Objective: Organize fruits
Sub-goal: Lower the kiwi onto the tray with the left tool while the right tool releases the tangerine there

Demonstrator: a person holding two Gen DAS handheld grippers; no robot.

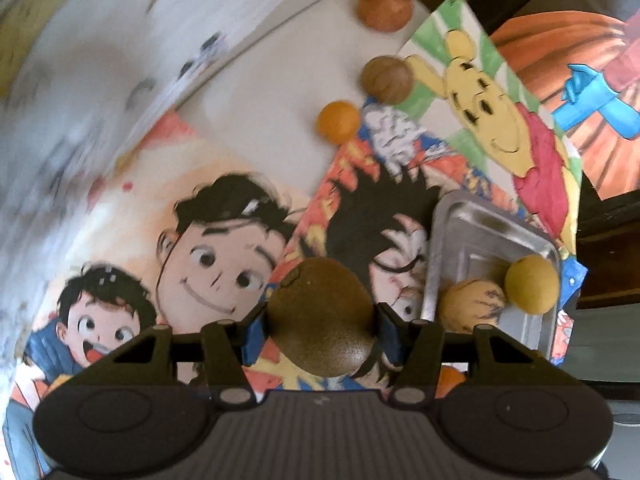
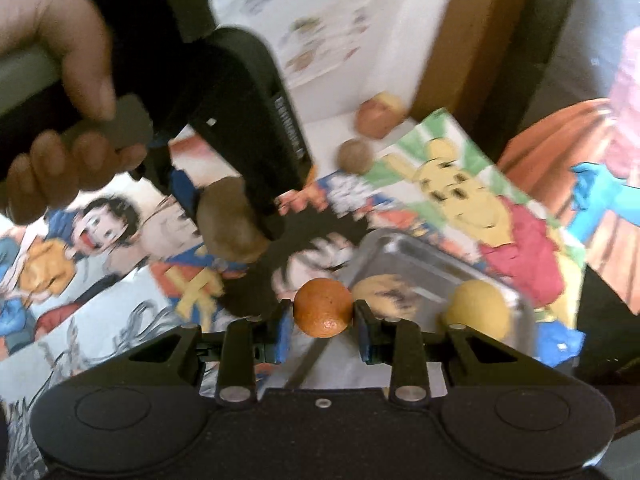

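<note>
Metal tray [image 1: 448, 236], shallow and rounded, held two yellowish fruits; beside it, left gripper [image 1: 322, 318] clamped fuzzy oval kiwi [image 1: 322, 316], right gripper [image 2: 323, 316] clamped glossy round orange [image 2: 323, 307].

Brown kiwi [image 1: 322, 320] gripped aloft, small orange [image 2: 323, 307] gripped beside tray [image 2: 400, 248]
</note>
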